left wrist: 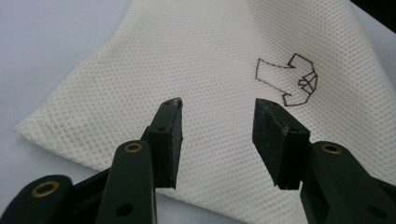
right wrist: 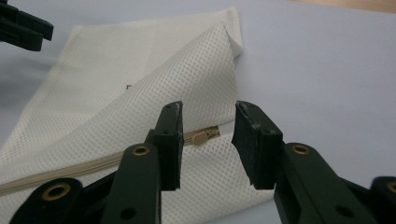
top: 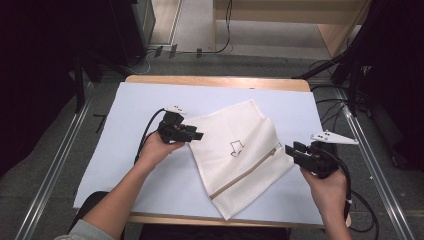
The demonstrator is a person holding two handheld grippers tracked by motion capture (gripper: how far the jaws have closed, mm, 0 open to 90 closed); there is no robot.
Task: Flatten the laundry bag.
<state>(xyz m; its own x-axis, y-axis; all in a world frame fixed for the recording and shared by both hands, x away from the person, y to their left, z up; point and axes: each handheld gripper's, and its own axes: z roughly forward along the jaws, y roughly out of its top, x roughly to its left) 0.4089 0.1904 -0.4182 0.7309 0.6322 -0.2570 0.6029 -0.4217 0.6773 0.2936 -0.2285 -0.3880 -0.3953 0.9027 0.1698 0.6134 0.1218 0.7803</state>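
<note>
The mesh bag lies flat near the middle of the pale surface, turned at an angle, its long edge running from about 11 o'clock to 5 o'clock in the high view. It is cream netting with a small outlined logo near its centre and a tan zip running across its lower half. In the right gripper view the zip pull sits at the zip's end, near the bag's edge, and a flap of netting is folded over above it.

The left gripper rests at the bag's 9 o'clock edge. Its jaws stand apart, roughly half open, with nothing clamped; in the left gripper view the netting lies beyond and below the tips. Whether the tips touch the fabric cannot be told from here.

The right gripper sits at the bag's 3 o'clock corner, just beside the zip end. Its jaws are likewise parted to a middling width and hold nothing; the zip pull shows between them, farther off.

Risks, as judged:
- The pull is small and flat. A closing grip could catch netting instead, and the zip would not run.
- With the left side unpinned, a tug on the zip would likely drag the whole bag across the smooth surface.
- The folded flap could snag in the zip.
</note>
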